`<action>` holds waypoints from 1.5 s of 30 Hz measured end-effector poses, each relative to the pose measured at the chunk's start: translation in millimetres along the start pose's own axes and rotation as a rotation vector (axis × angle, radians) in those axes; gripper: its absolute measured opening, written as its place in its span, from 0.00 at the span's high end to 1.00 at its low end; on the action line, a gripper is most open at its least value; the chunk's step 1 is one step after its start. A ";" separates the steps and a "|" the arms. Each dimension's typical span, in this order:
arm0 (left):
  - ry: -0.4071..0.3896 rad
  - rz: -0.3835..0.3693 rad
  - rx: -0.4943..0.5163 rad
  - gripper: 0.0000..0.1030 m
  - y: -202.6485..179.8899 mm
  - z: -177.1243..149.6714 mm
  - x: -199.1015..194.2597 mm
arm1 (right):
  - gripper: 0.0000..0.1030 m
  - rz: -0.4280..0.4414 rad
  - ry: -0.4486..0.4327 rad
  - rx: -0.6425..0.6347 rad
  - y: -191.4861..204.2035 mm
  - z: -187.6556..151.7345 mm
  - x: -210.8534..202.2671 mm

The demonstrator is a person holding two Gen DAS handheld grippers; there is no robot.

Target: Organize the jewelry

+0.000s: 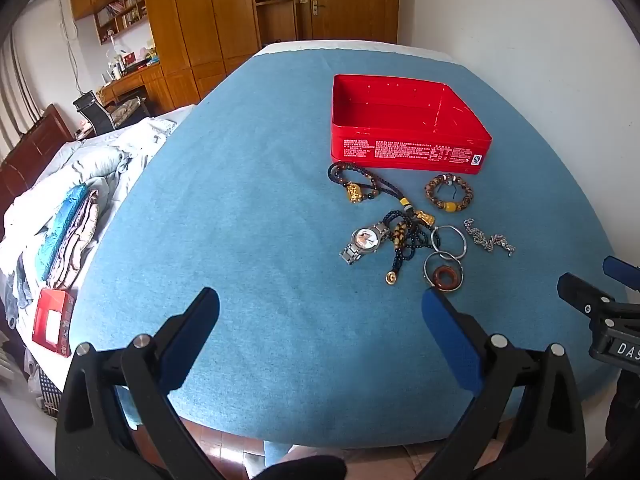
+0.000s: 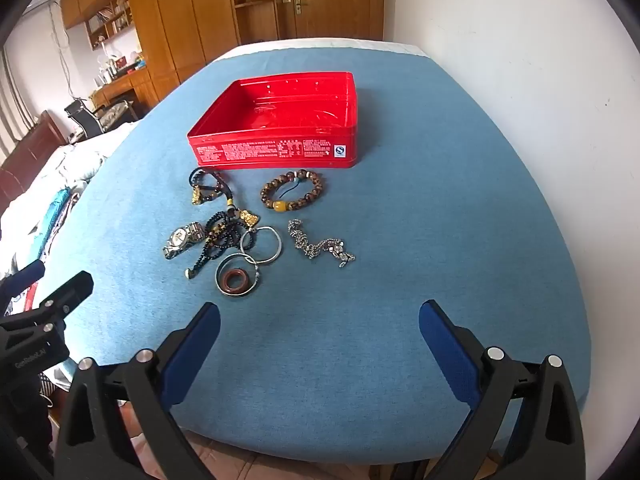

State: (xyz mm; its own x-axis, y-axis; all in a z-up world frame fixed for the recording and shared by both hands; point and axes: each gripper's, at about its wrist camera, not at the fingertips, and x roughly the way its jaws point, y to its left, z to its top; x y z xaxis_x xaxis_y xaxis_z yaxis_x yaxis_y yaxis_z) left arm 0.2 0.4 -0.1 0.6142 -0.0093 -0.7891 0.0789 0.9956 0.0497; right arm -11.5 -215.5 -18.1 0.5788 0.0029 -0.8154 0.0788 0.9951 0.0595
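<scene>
Red tin (image 2: pixel 276 148) bears small white print; right hand-held gripper (image 1: pixel 612 276) reads "DAS".

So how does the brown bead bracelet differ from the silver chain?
The brown bead bracelet lies as a closed round loop; the silver chain lies bunched in a crooked line. The bracelet has chunky brown beads with one yellow bead; the chain has fine metal links. The bracelet lies nearer the red tin. Both rest on the blue cloth, outside the tin.
</scene>
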 end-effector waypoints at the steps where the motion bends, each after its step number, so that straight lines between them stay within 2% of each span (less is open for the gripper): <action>1: 0.001 -0.001 0.000 0.03 0.0 0.0 0.1 | 0.04 0.000 -0.001 0.000 0.0 0.0 0.0; 45: -0.002 0.004 0.006 0.03 -3.3 0.4 0.7 | 0.04 0.013 -0.001 -0.001 -0.2 -0.3 1.8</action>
State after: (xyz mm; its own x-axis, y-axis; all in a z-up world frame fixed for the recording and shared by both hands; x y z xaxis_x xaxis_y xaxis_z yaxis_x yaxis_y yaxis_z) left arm 0.7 -3.0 -0.6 0.6163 -0.0058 -0.7875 0.0812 0.9951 0.0563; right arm -10.7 -215.6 -19.8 0.5806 0.0157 -0.8141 0.0701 0.9951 0.0692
